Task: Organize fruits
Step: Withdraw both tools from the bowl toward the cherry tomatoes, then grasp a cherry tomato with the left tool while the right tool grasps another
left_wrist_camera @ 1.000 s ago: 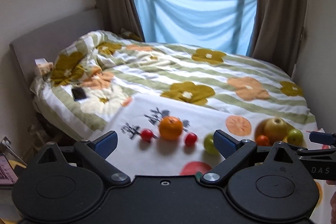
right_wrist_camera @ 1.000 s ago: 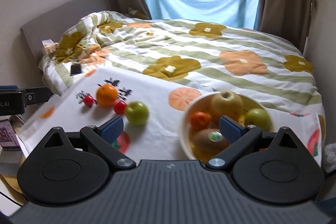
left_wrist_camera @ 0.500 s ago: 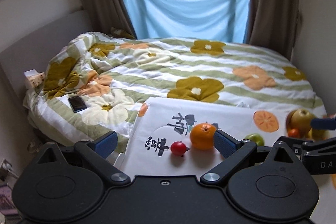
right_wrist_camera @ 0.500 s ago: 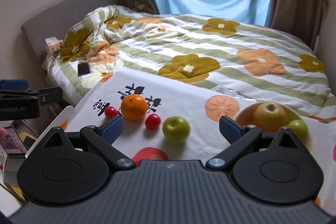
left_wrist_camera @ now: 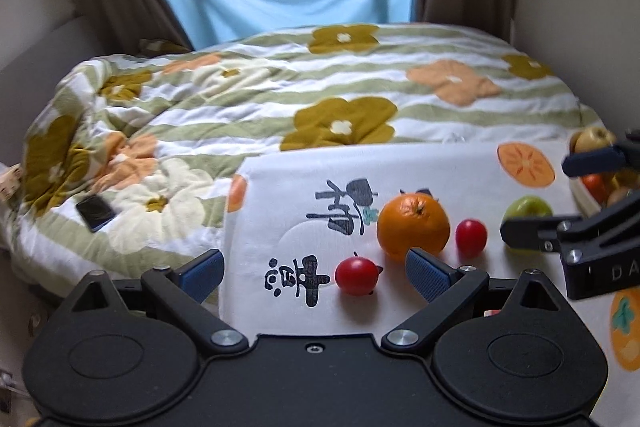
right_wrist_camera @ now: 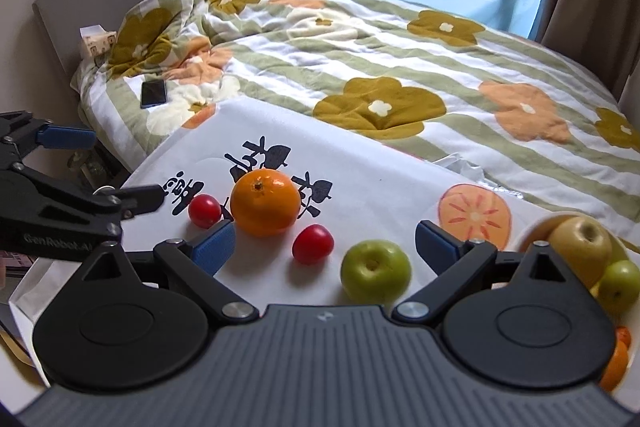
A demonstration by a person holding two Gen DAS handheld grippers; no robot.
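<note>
Right gripper [right_wrist_camera: 324, 247]: jaws spread wide, nothing between the pads; the green apple [right_wrist_camera: 375, 271] sits just ahead, inside the gap. Risk: round, smooth fruit on cloth; an off-centre close would likely squirt it sideways, toward the right tomato [right_wrist_camera: 313, 243] beside it.

Left gripper [left_wrist_camera: 314, 275]: jaws spread, empty; the left tomato [left_wrist_camera: 355, 275] lies between the pads, nearer the right pad. Risk: soft skin; a hard pinch could split it.

Both grippers: close together over the same row of fruit. Risk: the two could knock each other if both close in at once.

Orange [right_wrist_camera: 265, 202]: middle of the row, just behind both tomatoes, apart from each. Risk: a nudge from either finger may start it rolling.

Cloth [right_wrist_camera: 380, 183]: printed white sheet under the loose fruit, laid at the foot of the bed. Risk: the surface underneath cannot be seen; if soft, fruit may roll off the near edge.

Bowl [right_wrist_camera: 536, 227]: right edge, already holding a yellow apple [right_wrist_camera: 580, 242] and other fruit. Risk: a dropped apple could bounce out of the crowd.

Phone [right_wrist_camera: 153, 93]: far left on the duvet [right_wrist_camera: 400, 67], well apart; no hazard.
</note>
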